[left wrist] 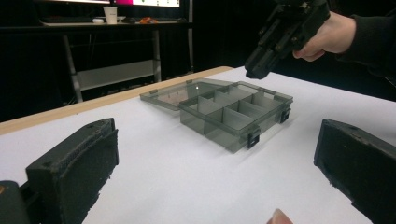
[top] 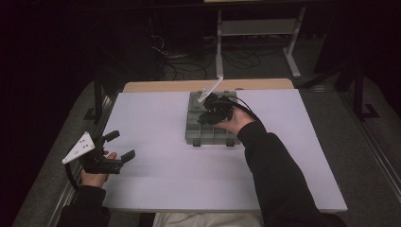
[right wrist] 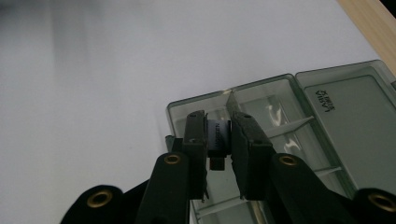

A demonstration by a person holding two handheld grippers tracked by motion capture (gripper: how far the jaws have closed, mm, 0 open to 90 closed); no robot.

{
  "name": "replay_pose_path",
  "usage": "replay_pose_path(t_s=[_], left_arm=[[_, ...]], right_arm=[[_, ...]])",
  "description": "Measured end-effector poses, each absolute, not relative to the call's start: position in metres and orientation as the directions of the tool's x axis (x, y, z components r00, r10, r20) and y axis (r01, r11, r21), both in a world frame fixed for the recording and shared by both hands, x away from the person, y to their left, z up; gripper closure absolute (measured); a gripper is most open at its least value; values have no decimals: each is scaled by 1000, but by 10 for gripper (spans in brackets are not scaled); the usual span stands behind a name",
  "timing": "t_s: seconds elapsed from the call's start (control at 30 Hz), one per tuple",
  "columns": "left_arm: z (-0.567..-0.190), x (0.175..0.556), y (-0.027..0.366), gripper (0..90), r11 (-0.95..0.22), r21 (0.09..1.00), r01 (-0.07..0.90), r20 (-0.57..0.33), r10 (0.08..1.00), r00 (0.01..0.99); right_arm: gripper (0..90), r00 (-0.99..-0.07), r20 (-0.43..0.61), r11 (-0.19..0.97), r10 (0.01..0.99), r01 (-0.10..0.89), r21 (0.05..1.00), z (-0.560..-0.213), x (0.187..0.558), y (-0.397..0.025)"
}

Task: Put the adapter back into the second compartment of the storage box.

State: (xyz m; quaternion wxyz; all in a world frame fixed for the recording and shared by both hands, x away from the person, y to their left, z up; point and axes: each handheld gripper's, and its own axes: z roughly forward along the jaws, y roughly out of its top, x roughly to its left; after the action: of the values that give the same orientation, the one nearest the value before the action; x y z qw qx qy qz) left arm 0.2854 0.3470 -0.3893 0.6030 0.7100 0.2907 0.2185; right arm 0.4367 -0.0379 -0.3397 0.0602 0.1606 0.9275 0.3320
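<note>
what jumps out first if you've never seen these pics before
A grey compartment box lies open at the middle of the white table, lid folded flat behind. The right gripper hangs over it, clamping a small dark part. The left gripper waits open at the table's left edge.

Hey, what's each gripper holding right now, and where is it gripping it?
Right gripper: a small grey block, pinched by its two sides above the open organizer box. Left gripper: open, nothing.

The lid [right wrist: 353, 122] bears raised lettering, too blurred to read.
</note>
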Motion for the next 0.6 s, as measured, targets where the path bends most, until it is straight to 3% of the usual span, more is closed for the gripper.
replay_pose_path(t_s=[0.6], left_arm=[[-389, 286, 348, 0, -100, 984, 149, -43, 677, 734]], right_arm=[[747, -920, -7, 735, 391, 308, 604, -344, 466, -32]])
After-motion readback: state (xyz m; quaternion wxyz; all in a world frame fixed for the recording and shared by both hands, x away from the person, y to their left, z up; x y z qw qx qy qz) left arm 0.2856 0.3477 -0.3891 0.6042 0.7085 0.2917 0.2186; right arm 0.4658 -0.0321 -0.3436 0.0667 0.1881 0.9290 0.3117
